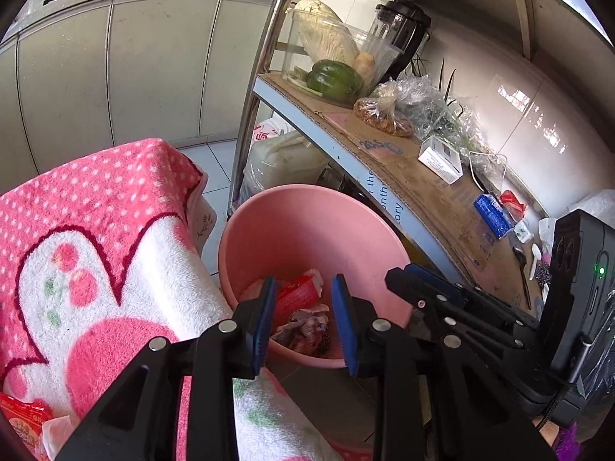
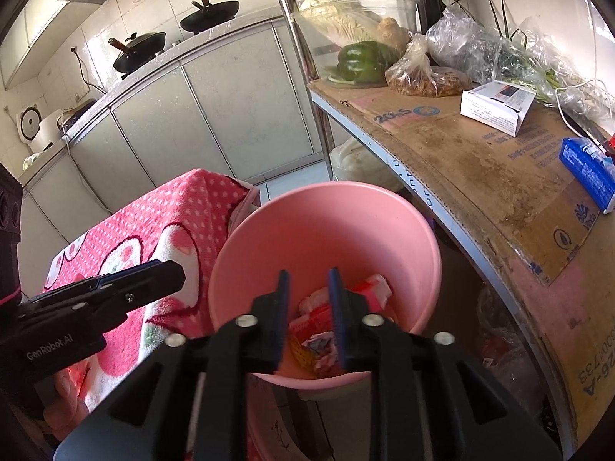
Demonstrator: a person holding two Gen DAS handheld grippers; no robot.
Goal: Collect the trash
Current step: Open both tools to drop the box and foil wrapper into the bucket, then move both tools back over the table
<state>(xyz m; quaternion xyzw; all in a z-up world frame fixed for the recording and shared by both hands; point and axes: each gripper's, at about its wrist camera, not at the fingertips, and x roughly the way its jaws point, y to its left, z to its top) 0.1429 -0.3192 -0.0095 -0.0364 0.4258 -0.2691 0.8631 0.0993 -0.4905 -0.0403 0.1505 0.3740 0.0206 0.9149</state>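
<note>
A pink plastic bucket (image 1: 307, 226) (image 2: 346, 223) stands on the floor between a towel-covered seat and a shelf. In its bottom lie red and white wrappers (image 1: 298, 294) (image 2: 371, 288) and crumpled paper (image 1: 305, 326) (image 2: 321, 342). My left gripper (image 1: 303, 280) hangs over the bucket's near rim, jaws apart, with nothing between the blue pads. My right gripper (image 2: 308, 272) is beside it over the same bucket, jaws slightly apart and empty, with the trash lying below them. Each gripper shows in the other's view: the right gripper (image 1: 407, 272) and the left gripper (image 2: 169, 272).
A pink dotted towel (image 1: 96, 230) (image 2: 153, 223) drapes the seat on the left, with a red wrapper (image 1: 23, 422) at its near edge. On the right, the cardboard-topped shelf (image 2: 480, 161) holds a blue packet (image 2: 588, 173), a white box (image 2: 496, 105), bags and vegetables. A metal post (image 1: 261, 77) rises behind the bucket.
</note>
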